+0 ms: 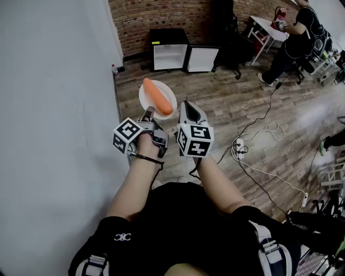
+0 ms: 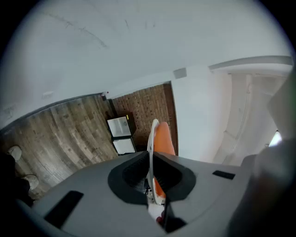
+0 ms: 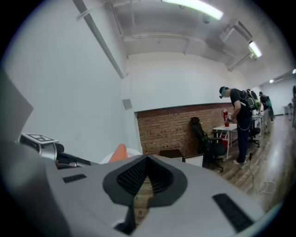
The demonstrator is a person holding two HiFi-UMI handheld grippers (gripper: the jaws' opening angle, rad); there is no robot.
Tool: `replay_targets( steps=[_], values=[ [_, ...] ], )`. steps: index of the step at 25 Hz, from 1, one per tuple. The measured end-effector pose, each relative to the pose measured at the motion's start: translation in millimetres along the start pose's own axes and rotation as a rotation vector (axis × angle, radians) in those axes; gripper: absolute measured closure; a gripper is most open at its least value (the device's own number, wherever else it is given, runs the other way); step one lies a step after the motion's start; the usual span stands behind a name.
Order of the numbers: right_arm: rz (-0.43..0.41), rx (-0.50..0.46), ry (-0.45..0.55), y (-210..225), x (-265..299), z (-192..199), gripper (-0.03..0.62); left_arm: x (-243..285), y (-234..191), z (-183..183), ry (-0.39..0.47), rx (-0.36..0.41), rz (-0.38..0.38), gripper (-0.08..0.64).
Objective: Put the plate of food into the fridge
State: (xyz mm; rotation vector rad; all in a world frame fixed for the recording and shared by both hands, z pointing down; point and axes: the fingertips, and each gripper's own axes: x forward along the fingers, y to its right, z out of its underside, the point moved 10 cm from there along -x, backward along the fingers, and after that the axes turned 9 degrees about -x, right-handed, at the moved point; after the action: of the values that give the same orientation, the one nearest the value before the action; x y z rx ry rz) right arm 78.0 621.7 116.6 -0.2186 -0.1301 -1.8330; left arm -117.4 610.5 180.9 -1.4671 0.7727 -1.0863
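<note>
Evenly bright, lit from ceiling strip lights (image 3: 192, 5) (blown out to white). Faint, soft shadows. Strong fisheye bending and black corners in both gripper views; blurred close foreground.

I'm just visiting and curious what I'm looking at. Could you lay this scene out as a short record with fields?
left gripper: fingers shut on the edge of the white plate
on the plate: one long orange food, carrot-like
right gripper: fingers together, holding nothing
fridges: two small ones ahead, against the brick wall
floor: wood, with cables
</note>
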Motion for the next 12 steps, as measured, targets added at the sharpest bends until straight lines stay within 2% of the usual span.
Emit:
replay_targets(
  steps=[5,12],
  values=[
    [0.003,0.037,0.01,0.7,4.0,7.5,0.579,5.3,-7.2,-0.9,-0.002,-0.011,-0.006,0.54],
    [-0.006,0.013,-0.023,4.2,10.5,10.8,0.58,17.8,-7.4,5.6,-0.02,-0.016,-0.021,0.54]
  ],
)
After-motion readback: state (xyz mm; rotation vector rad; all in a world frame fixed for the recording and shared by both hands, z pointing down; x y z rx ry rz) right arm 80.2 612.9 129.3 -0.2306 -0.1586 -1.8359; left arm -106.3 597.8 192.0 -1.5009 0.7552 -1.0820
